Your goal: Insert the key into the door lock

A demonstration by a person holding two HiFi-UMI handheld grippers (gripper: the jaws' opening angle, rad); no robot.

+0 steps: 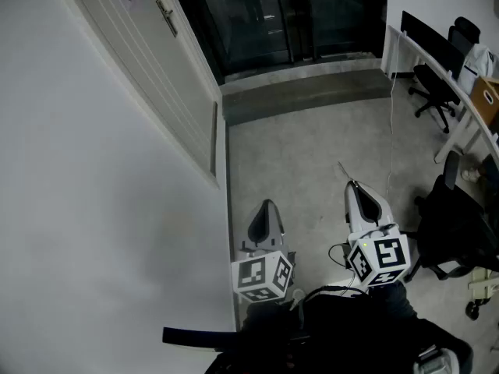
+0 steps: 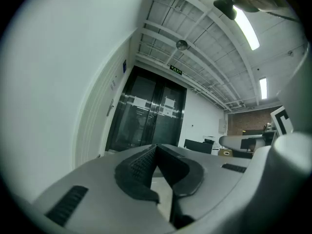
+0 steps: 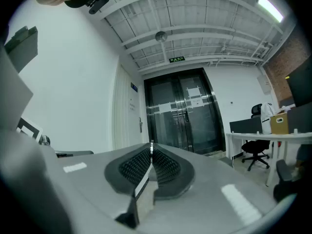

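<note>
Plainly the right gripper (image 1: pixel 352 185) is clamped on the key (image 3: pixel 151 148), blade pointing forward; the left gripper (image 1: pixel 267 205) is pinched together, empty; the door (image 1: pixel 152 65) stands well ahead; close in, holding the blade level, squared below the handle (image 1: pixel 166 16).

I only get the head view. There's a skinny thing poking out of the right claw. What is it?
Observer: The right gripper view shows the right claw shut on a thin metal key, edge-on between its pads.
Operator: Is the left claw holding anything too?
Observer: No. The left gripper view shows the left claw shut, with nothing between the pads.
Operator: Where's the key pointing?
Observer: In the right gripper view its tip lines up near the left edge of the dark glass doors. The door handle on the white door sits a little left of the tip, clearly apart from it.
</note>
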